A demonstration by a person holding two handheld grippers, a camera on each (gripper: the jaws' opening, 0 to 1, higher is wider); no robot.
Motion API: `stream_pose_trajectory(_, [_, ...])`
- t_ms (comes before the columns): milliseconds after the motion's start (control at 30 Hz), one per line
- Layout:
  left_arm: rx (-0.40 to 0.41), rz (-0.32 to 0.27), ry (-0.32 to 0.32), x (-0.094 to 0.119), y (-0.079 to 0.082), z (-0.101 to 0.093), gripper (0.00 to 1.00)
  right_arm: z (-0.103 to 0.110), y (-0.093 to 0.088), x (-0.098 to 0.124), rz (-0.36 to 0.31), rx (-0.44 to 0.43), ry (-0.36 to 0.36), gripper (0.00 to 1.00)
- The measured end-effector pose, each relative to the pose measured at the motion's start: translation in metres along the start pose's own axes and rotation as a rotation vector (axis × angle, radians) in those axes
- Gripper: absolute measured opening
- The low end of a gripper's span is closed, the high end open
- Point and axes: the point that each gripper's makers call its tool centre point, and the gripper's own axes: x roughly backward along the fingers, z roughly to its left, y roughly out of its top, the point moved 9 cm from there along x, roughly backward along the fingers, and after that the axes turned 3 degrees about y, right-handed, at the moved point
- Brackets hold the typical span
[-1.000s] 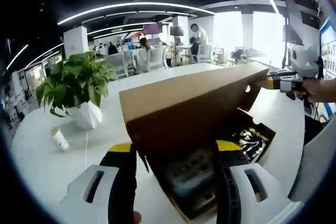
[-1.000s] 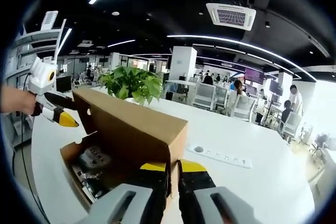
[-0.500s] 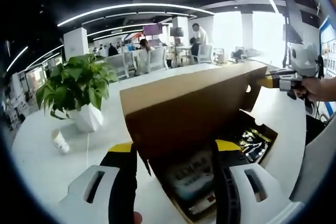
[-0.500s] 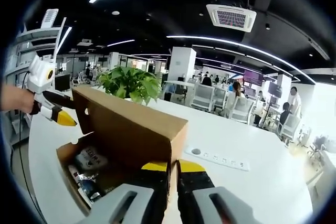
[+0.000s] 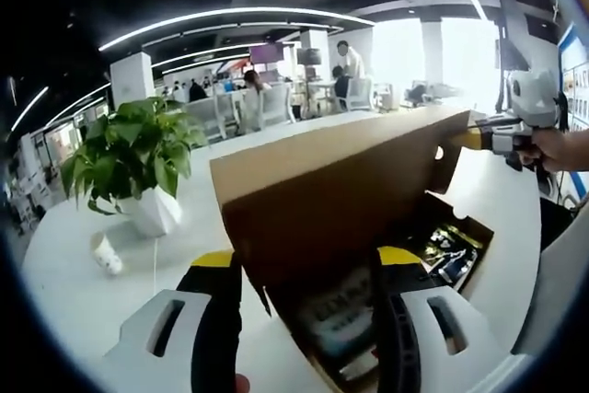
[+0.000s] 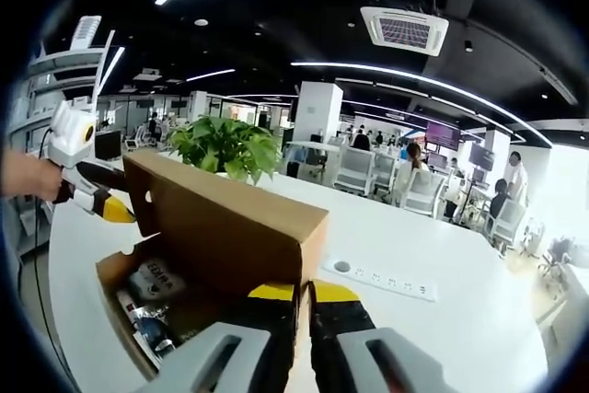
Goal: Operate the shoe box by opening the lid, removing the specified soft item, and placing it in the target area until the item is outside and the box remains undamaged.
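open-plan office with strip lights overhead, white chairs and a few people far back; up close, one long white worktop (image 5: 83,292) carries everything. on it stands one brown cardboard shoe box (image 5: 386,319), its lid (image 5: 340,190) raised and standing nearly upright on its hinge side. one potted plant (image 5: 129,149) in a white faceted pot sits beyond the box, one small paper cup (image 5: 103,252) beside the pot, and one power strip (image 6: 379,278) lies flat on the worktop in the right gripper view.

two tools are at work. in the right gripper view the right tool (image 6: 303,294) has its yellow-tipped jaws pressed nearly together on the lid's corner edge, the cardboard pinched between them. that same tool shows in the left gripper view at the far end of the lid, held by a hand (image 5: 552,147). the left tool (image 5: 299,260) has its jaws spread wide, one on each side of the lid's near end; whether either jaw touches the cardboard i cannot tell, and nothing is clamped. in the right gripper view it appears at the opposite end of the lid, its yellow tip right at the lid's end flap.

inside the open box lie packaged items (image 6: 152,296), dark and pale wrappers with print, directly below the raised lid and between the two tools; which one is the soft item i cannot tell.
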Motion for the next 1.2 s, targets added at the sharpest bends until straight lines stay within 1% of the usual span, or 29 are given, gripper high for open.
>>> stream_pose_trajectory(300, [-0.006, 0.022, -0.003, -0.005, -0.009, 0.002, 0.52, -0.002, 0.003, -0.003, -0.002, -0.007, -0.002, 0.00])
stream_pose_trajectory(467, [-0.013, 0.041, 0.008, -0.008, -0.015, 0.006, 0.47, -0.004, 0.003, -0.006, -0.002, -0.011, 0.001, 0.00])
stream_pose_trajectory(600, [-0.023, 0.050, 0.025, -0.010, -0.017, 0.009, 0.41, -0.005, 0.004, -0.007, 0.000, -0.008, 0.006, 0.00])
stream_pose_trajectory(767, [-0.012, 0.063, 0.038, -0.012, -0.022, 0.014, 0.38, -0.006, 0.004, -0.008, 0.000, -0.008, 0.010, 0.00])
stream_pose_trajectory(1067, [-0.019, 0.100, 0.042, -0.017, -0.031, 0.016, 0.36, -0.008, 0.005, -0.012, 0.001, -0.003, 0.016, 0.00])
stream_pose_trajectory(1200, [-0.014, 0.107, 0.041, -0.018, -0.034, 0.016, 0.35, -0.009, 0.005, -0.012, 0.001, 0.002, 0.018, 0.00])
